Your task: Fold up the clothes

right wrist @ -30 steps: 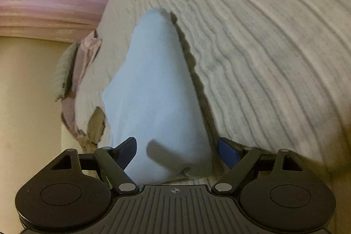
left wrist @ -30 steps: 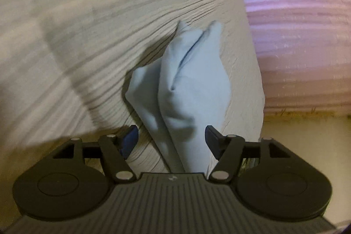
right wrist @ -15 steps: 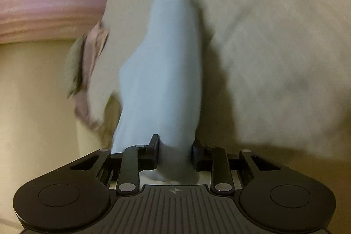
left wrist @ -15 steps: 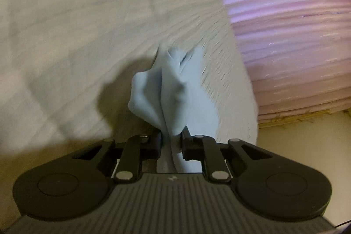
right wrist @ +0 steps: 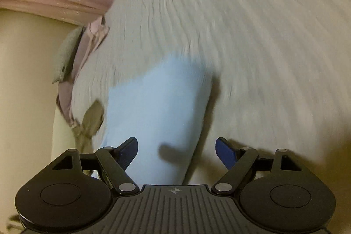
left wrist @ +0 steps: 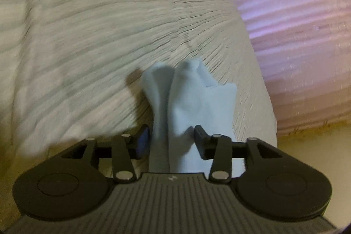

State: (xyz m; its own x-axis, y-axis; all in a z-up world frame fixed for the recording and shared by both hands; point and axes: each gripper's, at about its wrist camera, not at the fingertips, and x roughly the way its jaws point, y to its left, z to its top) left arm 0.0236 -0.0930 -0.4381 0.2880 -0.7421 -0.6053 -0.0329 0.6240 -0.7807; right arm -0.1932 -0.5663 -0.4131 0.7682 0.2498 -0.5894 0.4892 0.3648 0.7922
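The left gripper (left wrist: 172,142) points forward and low over a small light-blue fabric garment (left wrist: 188,102), its jaws parted with the bunched cloth standing between them; whether the pads touch it cannot be told. The right gripper (right wrist: 176,150) hangs over the same light-blue garment (right wrist: 158,106), jaws spread wide, the cloth lying flat beneath the gap and nearer the left finger. The garment rests on a pale grey ribbed bedspread (left wrist: 87,36), close to its edge. Beyond that edge from the garment lies a pink striped cover (left wrist: 296,25). A pink and grey crumpled cloth (right wrist: 87,47) sits at the bedspread's edge beside the garment.
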